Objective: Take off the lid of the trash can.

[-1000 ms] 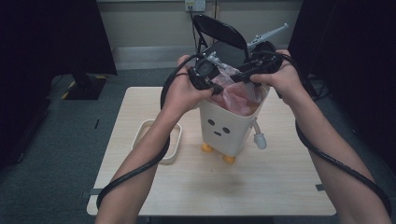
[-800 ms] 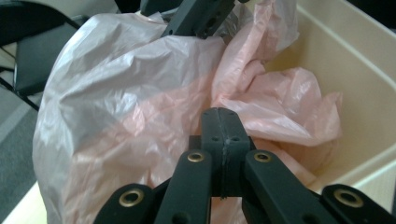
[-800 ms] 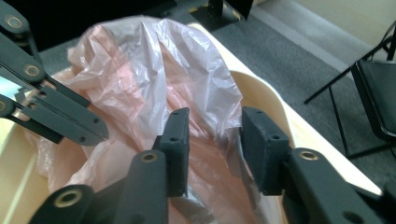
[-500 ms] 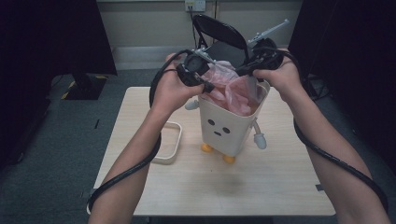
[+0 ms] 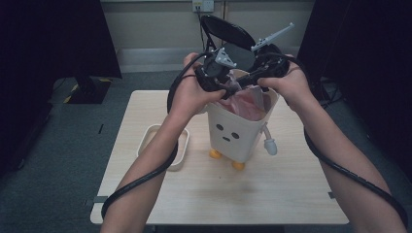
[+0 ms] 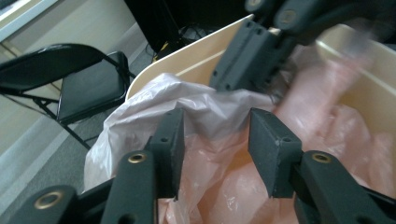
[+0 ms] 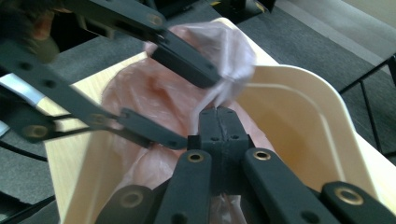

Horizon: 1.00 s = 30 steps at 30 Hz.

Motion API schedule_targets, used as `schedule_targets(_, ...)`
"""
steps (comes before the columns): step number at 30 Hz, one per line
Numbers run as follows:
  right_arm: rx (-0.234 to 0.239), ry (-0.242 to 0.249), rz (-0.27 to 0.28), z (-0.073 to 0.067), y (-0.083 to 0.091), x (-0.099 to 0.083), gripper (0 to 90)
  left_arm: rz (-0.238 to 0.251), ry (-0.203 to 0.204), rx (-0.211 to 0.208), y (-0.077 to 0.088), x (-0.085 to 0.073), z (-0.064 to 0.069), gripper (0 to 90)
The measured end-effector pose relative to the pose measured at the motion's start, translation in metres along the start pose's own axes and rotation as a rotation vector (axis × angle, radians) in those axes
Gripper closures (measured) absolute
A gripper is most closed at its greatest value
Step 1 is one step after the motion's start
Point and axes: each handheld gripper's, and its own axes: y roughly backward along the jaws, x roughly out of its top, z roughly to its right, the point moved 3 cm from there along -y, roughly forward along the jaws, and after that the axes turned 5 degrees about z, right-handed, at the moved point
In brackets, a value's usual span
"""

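**Pink bag liner worked at the mouth of a cream bin**

The pink plastic bag (image 6: 205, 140) sits inside the cream bin with a face (image 5: 232, 133), bunched up over its rim at the centre of the wooden table (image 5: 272, 194). The right gripper (image 7: 218, 116) has its jaws pressed together on a twisted strand of the bag film. The left gripper (image 6: 215, 140) has just been opening; its jaws stand partly apart with crumpled film between them, the pads not pressing it. From above, both hands and grippers cover the bin's mouth, so the bag's edge there is hard to make out. The far part of the left gripper view is blurred. A cream tray (image 5: 150, 138) lies just beside the bin. Beyond the table stand a black folding chair (image 5: 228, 31), grey carpet and a pale wall.
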Motion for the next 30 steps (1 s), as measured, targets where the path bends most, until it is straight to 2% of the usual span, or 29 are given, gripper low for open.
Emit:
schedule_targets(1,-0.003,0.004,-0.001,-0.001,0.000,0.000,90.0,-0.009,0.011,-0.015,0.000,0.000,0.001,61.9)
schedule_targets(3,-0.033,0.007,-0.011,0.000,-0.001,0.000,90.0,-0.034,0.012,-0.017,0.000,-0.001,0.001,78.4)
schedule_targets(4,-0.033,0.001,-0.005,0.001,0.000,0.000,90.0,-0.047,0.019,-0.024,0.001,0.000,0.002,84.9)
schedule_targets(5,-0.026,-0.007,0.003,0.002,0.000,0.000,90.0,-0.046,0.024,-0.028,0.002,0.000,0.002,87.8)
schedule_targets(7,-0.059,-0.019,0.006,0.006,0.002,-0.001,90.0,-0.060,0.035,-0.037,0.005,0.001,0.002,90.0)
schedule_targets(10,-0.068,-0.035,0.037,0.014,0.006,-0.004,90.0,-0.059,0.069,-0.070,0.010,0.000,0.001,90.0)
schedule_targets(12,-0.056,-0.055,0.057,0.019,0.008,-0.006,90.0,-0.072,0.073,-0.071,0.014,-0.001,-0.001,90.0)
schedule_targets(13,-0.070,-0.059,0.055,0.021,0.009,-0.006,90.0,-0.062,0.073,-0.060,0.015,-0.001,-0.003,90.0)
schedule_targets(15,-0.044,-0.084,0.056,0.023,0.010,-0.008,90.0,-0.004,0.022,0.005,0.016,0.000,-0.007,90.0)
schedule_targets(16,-0.042,-0.081,0.055,0.023,0.009,-0.008,90.0,0.013,0.019,0.019,0.015,0.000,-0.007,75.0)
schedule_targets(17,-0.036,-0.075,0.051,0.022,0.008,-0.007,90.0,0.025,0.025,0.014,0.011,0.000,-0.007,61.5)
schedule_targets(18,-0.031,-0.067,0.048,0.019,0.006,-0.006,90.0,0.004,0.025,0.007,0.007,0.000,-0.005,52.3)
schedule_targets(19,-0.025,-0.058,0.046,0.017,0.005,-0.005,90.0,-0.010,0.017,0.009,0.004,-0.001,-0.004,47.2)
schedule_targets(21,-0.015,-0.051,0.042,0.012,0.003,-0.003,90.0,0.004,0.007,0.013,-0.003,0.000,-0.003,40.8)
schedule_targets(22,0.006,-0.039,0.045,0.009,0.002,-0.001,90.0,0.001,0.008,0.007,-0.004,-0.001,-0.002,42.1)
schedule_targets(23,0.010,-0.035,0.043,0.006,0.002,0.000,90.0,-0.006,0.016,0.004,-0.006,-0.002,-0.002,52.0)
schedule_targets(24,0.013,-0.030,0.039,0.004,0.001,0.002,90.0,-0.001,0.026,0.000,-0.006,-0.002,-0.003,52.7)
schedule_targets(25,0.012,-0.025,0.037,0.003,0.000,0.002,90.0,-0.008,0.026,-0.007,-0.007,-0.002,-0.003,56.2)
schedule_targets(26,0.002,-0.022,0.036,0.002,0.000,0.003,90.0,-0.017,0.022,0.001,-0.007,-0.003,-0.003,65.6)
schedule_targets(27,0.000,-0.020,0.035,0.002,0.000,0.003,90.0,-0.021,0.022,0.009,-0.006,-0.003,-0.004,68.4)
schedule_targets(30,0.031,-0.036,0.065,0.003,0.000,0.005,90.0,-0.037,0.052,0.005,-0.002,-0.001,-0.004,82.8)
